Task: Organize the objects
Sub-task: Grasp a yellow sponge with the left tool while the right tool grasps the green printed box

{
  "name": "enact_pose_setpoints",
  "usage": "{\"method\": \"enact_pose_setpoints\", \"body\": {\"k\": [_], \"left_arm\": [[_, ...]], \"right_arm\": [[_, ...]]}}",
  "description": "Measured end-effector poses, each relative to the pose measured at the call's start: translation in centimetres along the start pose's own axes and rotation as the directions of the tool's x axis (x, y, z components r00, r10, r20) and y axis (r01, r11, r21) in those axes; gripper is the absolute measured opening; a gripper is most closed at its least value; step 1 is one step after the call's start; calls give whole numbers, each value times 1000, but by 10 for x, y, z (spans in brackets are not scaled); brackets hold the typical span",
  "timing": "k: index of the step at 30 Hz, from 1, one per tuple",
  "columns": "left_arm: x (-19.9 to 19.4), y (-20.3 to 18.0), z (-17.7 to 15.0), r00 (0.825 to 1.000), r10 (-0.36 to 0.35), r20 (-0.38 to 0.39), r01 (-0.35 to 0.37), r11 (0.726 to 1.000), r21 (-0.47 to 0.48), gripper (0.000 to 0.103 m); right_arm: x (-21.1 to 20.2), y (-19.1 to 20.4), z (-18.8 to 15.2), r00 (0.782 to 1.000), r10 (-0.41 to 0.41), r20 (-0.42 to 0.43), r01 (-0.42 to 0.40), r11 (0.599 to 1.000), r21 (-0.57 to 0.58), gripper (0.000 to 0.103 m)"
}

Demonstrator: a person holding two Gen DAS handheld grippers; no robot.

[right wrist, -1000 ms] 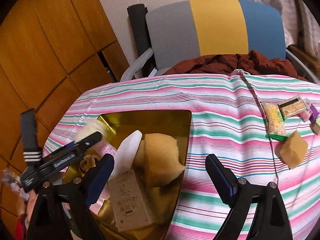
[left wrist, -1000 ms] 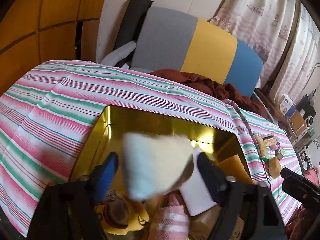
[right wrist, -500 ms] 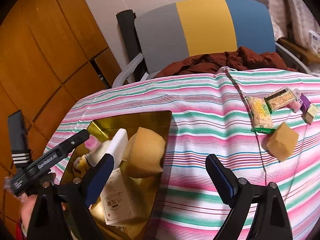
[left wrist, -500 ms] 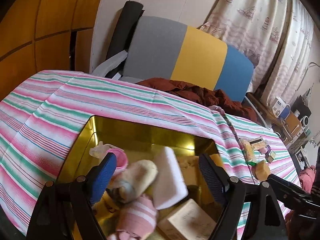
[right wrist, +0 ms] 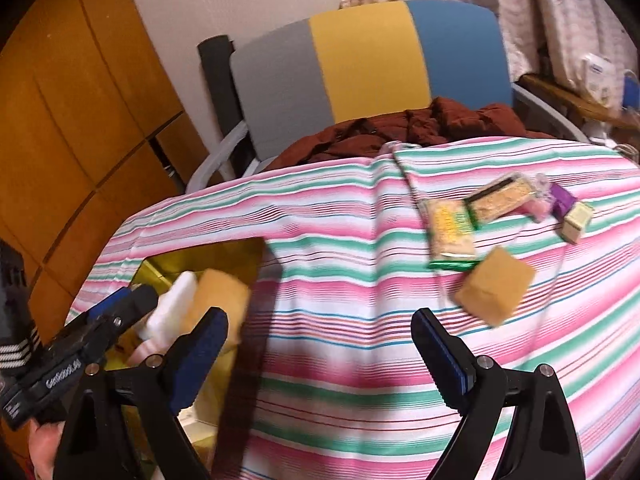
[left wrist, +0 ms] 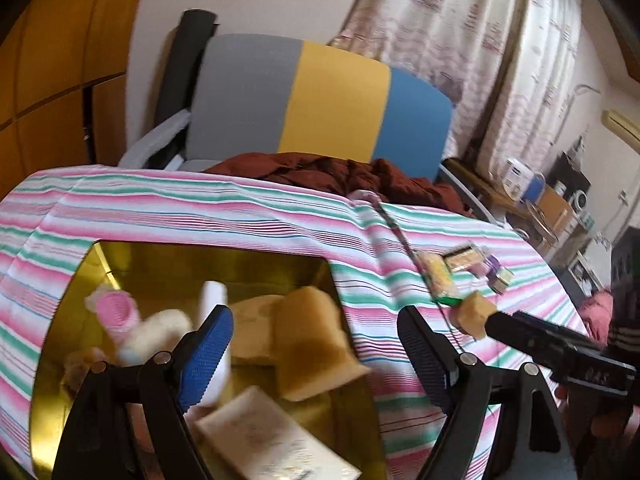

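Left gripper (left wrist: 316,340): jaws spread wide, nothing between the pads, pointing steeply down over the near right corner of the gold tin (left wrist: 192,256). A second ago it hung over the middle of the tin with a pale soft bundle between its fingers; that bundle (left wrist: 156,330) now lies loose in the tin and the gripper has swung toward the tin's right wall.

Right gripper (right wrist: 320,350): also wide apart and empty, tilted down over bare striped cloth (right wrist: 360,280) just right of the tin. It has slid away from the tin, which was under its left finger before and is now at the left edge of its view.

Inside the tin: a pink roll (left wrist: 116,312) at the left, a white block (left wrist: 214,292) upright in the middle, a tan sponge (left wrist: 308,336) against the right wall, a flat pale box (left wrist: 272,440) at the near side.

Well right of the tin, on the cloth: a second tan sponge (right wrist: 494,286), a green-edged snack packet (right wrist: 450,236) just behind it, a small cluster of other packets (right wrist: 500,196) beyond; edges blurred.

Beyond the tin, past the cloth's far edge: a dark red garment (right wrist: 400,132) heaped before a grey, yellow and blue chair back (right wrist: 360,60).
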State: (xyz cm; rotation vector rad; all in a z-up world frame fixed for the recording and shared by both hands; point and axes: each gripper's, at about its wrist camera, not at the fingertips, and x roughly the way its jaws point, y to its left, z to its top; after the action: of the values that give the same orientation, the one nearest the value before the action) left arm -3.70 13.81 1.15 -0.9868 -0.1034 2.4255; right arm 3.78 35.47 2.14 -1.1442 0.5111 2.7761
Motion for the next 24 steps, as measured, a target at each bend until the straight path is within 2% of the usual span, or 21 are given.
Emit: {"method": "enact_pose_setpoints", "body": {"k": [4, 9, 10, 14, 19, 24], "left_arm": [[5, -25, -2, 999, -35, -15, 36, 999, 35, 86], [15, -59, -9, 997, -67, -49, 72, 992, 107, 86], [18, -65, -11, 996, -75, -58, 81, 990, 119, 86], [29, -93, -19, 989, -111, -94, 125, 980, 156, 86], [43, -123, -33, 980, -136, -143, 164, 964, 209, 86], [63, -147, -41, 973, -137, -188, 182, 952, 247, 86]], "right_arm": [[-6, -27, 5, 998, -55, 12, 55, 998, 5, 93], [-11, -86, 11, 986, -164, 14, 163, 985, 58, 93], [-11, -103, 13, 979, -203, 10, 201, 976, 80, 93], [-10, -162, 18, 962, -274, -24, 273, 941, 198, 93], [-5, -239, 24, 936, -346, -70, 347, 869, 352, 93], [11, -273, 38, 919, -386, -85, 389, 845, 367, 89]]}}
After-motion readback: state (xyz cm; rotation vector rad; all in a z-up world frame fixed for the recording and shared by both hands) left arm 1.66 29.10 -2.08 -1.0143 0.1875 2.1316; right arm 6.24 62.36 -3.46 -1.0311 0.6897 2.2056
